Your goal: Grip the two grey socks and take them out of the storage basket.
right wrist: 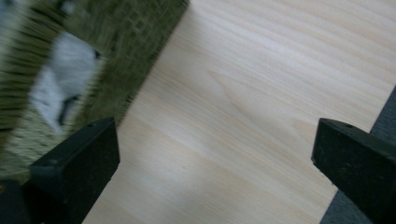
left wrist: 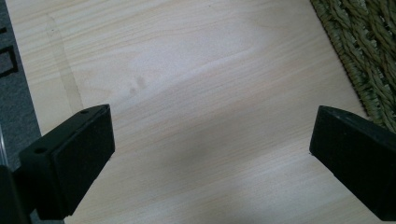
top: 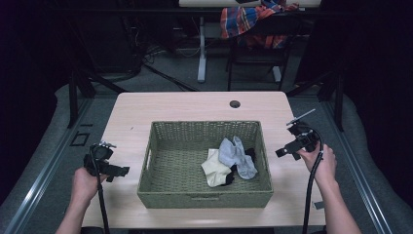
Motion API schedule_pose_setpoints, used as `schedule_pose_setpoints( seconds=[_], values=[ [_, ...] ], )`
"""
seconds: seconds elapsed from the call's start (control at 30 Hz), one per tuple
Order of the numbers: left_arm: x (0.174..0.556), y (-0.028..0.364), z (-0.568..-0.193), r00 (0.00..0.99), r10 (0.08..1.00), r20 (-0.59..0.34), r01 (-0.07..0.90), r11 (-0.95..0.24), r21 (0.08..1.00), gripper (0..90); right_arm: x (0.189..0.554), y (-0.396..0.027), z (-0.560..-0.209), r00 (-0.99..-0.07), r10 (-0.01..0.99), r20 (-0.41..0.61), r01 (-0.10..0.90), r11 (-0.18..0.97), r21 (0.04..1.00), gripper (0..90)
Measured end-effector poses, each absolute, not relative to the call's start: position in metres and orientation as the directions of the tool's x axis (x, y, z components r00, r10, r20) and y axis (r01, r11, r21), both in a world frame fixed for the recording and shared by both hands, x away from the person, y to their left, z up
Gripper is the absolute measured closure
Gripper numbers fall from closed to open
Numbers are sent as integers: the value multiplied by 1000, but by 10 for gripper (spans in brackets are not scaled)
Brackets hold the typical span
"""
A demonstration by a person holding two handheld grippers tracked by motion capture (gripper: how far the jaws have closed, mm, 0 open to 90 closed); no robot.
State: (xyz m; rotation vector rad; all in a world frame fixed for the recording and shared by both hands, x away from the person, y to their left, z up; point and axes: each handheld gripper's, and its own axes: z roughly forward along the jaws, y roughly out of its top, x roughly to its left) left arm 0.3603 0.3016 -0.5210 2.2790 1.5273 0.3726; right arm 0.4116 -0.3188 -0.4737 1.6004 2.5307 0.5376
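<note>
While the left gripper (top: 119,171) waits over bare table (top: 195,105) just left of the woven basket (top: 204,198), jaws spread wide and empty, nothing is yet in hand. Socks (top: 229,163) lie heaped inside the basket, right of centre. The right gripper (top: 281,152), equally wide and empty, hovers beside the basket's right wall; likely next is reaching in for a sock.

Dim room: grey floor (top: 44,146), plaid cloth (top: 248,19) draped over a chair (top: 263,53).

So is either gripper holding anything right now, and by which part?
Nothing is held. The left gripper and the right gripper both have their jaws wide open over bare table, either side of the basket; the socks lie inside it.
</note>
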Motion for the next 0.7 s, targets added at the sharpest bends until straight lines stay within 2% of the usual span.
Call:
schedule_pose_setpoints(
  seconds=[0.37,0.7],
  values=[
    [361,302,-522,373,928,13,832,-340,438,1,409,-295,-427,-498,865,54,814,446,373,1],
    [359,304,-521,369,929,11,832,-336,441,1,407,-261,-393,-559,827,54,770,493,405,0]
  ],
)
